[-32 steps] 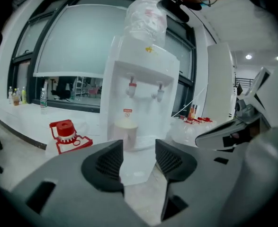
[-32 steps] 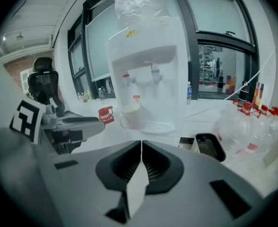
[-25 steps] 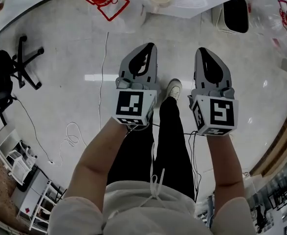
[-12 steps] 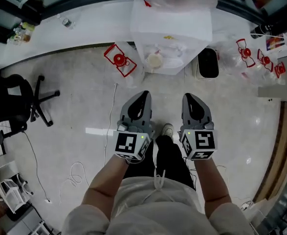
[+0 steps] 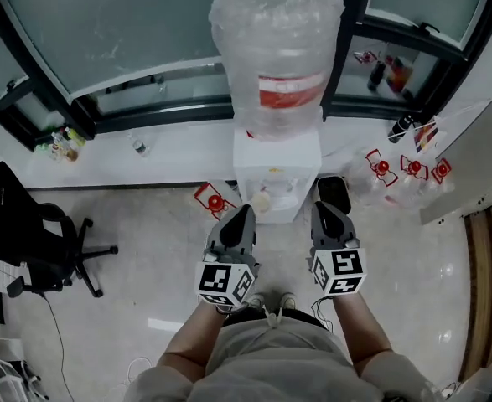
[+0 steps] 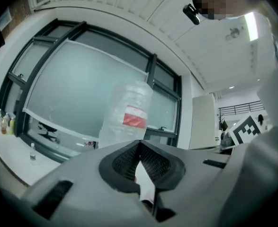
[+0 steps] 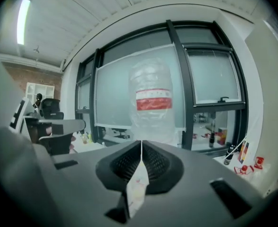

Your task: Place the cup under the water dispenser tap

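Note:
A white water dispenser (image 5: 277, 162) stands against the window wall, with a big clear bottle (image 5: 277, 53) with a red label on top. At its front, low down, sits a pale round cup (image 5: 264, 199). My left gripper (image 5: 243, 211) and right gripper (image 5: 322, 208) are held side by side just short of the dispenser, both shut and empty. In the left gripper view the bottle (image 6: 127, 115) rises above the closed jaws of the left gripper (image 6: 139, 144). In the right gripper view the bottle (image 7: 152, 105) stands straight ahead of the right gripper (image 7: 141, 144).
A black office chair (image 5: 49, 241) stands at the left. A dark bin (image 5: 334, 193) sits right of the dispenser. Red-handled clear jugs (image 5: 401, 172) lie at the right, another (image 5: 214, 201) at the dispenser's left foot. Small bottles (image 5: 61, 145) stand on the white window ledge.
Both grippers have risen together, staying shut. The head view has swung up from the floor and legs, so the dispenser and its bottle now show in full.

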`<action>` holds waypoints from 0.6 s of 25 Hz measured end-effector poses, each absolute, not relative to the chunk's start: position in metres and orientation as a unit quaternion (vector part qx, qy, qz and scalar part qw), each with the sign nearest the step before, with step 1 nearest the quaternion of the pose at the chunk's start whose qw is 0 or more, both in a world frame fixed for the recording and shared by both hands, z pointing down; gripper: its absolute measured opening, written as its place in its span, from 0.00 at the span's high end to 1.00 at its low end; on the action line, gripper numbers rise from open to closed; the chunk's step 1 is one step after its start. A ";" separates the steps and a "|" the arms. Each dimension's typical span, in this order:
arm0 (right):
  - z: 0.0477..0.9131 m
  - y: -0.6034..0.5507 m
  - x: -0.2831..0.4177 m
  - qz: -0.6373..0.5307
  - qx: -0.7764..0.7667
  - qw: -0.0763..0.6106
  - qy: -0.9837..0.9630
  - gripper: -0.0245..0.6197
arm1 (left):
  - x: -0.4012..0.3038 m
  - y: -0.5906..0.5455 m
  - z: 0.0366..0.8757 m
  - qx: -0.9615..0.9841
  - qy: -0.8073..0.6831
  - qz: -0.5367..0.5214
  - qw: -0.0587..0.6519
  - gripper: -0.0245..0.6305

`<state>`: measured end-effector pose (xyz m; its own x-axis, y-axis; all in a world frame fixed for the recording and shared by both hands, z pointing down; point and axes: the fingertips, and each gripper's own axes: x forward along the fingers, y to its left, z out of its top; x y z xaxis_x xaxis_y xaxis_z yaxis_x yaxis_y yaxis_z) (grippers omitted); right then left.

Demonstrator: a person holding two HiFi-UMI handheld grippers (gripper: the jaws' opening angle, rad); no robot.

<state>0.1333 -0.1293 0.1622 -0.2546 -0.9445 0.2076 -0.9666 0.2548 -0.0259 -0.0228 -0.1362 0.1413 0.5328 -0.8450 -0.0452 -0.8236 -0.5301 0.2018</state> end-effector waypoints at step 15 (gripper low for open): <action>0.045 -0.137 0.141 0.020 0.615 -0.006 -0.788 0.92 | -0.024 -0.151 0.012 0.900 -0.429 -0.081 -0.006 0.93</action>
<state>0.1409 -0.1367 0.0453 -0.2434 -0.9698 0.0149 -0.9693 0.2427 -0.0398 -0.0242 -0.1515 0.0122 0.6192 -0.7708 -0.1501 -0.7727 -0.6321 0.0583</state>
